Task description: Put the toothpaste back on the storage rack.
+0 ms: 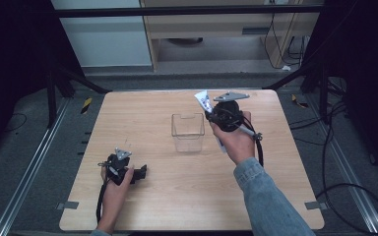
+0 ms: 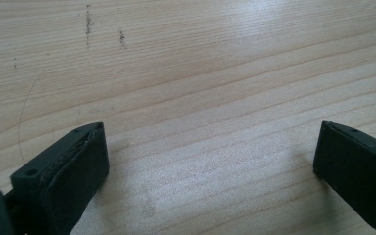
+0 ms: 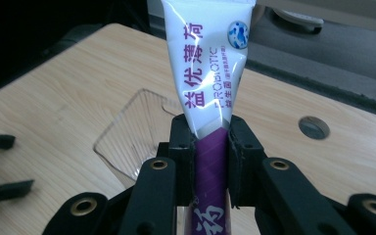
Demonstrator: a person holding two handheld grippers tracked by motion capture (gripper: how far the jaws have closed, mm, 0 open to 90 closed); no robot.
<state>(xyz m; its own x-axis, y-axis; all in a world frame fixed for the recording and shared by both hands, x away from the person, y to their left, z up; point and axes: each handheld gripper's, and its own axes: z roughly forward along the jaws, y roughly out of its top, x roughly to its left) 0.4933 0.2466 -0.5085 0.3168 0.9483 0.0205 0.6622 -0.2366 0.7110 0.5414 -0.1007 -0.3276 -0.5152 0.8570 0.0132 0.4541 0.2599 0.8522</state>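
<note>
**A Tube Held Up Beside a Clear Box**

On the left, the left gripper lies low on the light wooden tabletop, near the front edge. A hand holds it there. In the left gripper view, its two black fingers are wide apart. Between them there is just bare wood.

In the middle of the tabletop stands a small clear plastic box with an open top. It stands upright. In the right gripper view, the clear box sits behind and to the left of the tube.

On the right, the other hand, in a blue denim sleeve, holds the right gripper up above the tabletop. It is just to the right of the clear box. Its black fingers are squeezed tight on a white and purple squeeze tube. In the right gripper view, the fingers press on both sides of the tube, right where the white part meets the purple part. The flat white end sticks out past the fingers. It has purple writing and a small blue round mark on it. In the high view, the white end points up and away, near the far right corner of the box.
</note>
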